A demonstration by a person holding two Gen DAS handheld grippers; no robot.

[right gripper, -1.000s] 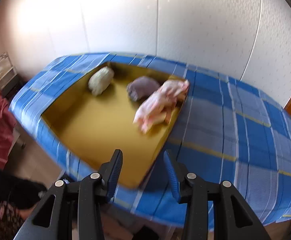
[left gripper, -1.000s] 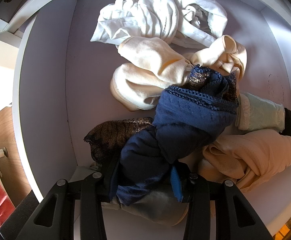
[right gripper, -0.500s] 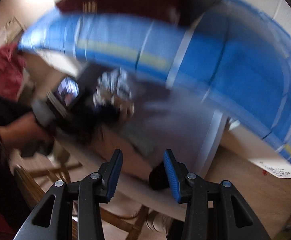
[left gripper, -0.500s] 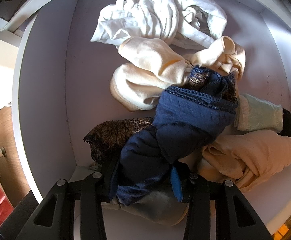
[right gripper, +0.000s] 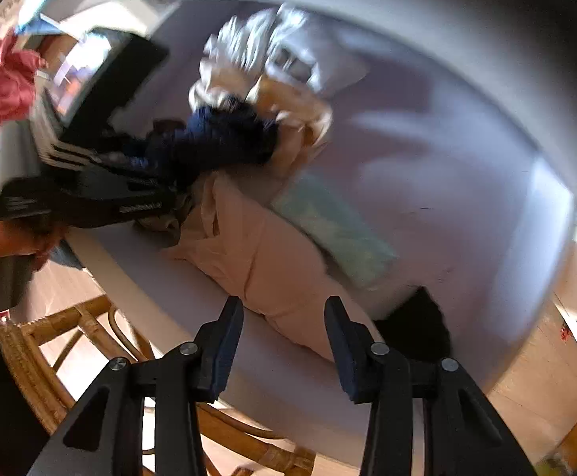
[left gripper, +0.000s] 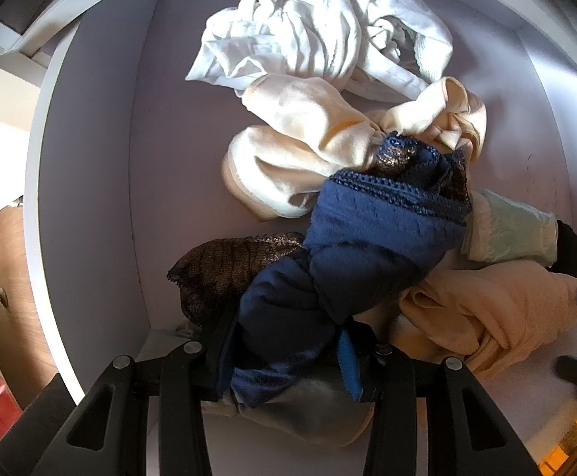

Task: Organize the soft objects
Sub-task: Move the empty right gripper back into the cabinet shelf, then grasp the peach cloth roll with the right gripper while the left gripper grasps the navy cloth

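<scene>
From the left wrist camera, the left tongs [left gripper: 288, 353] are squeezed on the blue cloth [left gripper: 352, 261], low in a white bin [left gripper: 86, 198]. The blue cloth runs long, from between the fingers up and to the right, and lies over a cream cloth [left gripper: 300, 150]. A white cloth [left gripper: 320, 35] sits at the far end. A peach cloth [left gripper: 487, 313] lies just to the right, touching the blue one. The left half of the bin floor is bare, so there is room to move that way or to lift straight up.

From the right wrist camera, which is blurry, the right tongs [right gripper: 284, 341] are open and hold nothing. They hang over the near edge of the bin, with the peach cloth right in front of the fingers. A light green cloth [right gripper: 336, 230] lies beside it. The blue cloth is farther off to the left, so the left tongs are nearer to it. I think the peach cloth is the easy one for the right tongs.
</scene>
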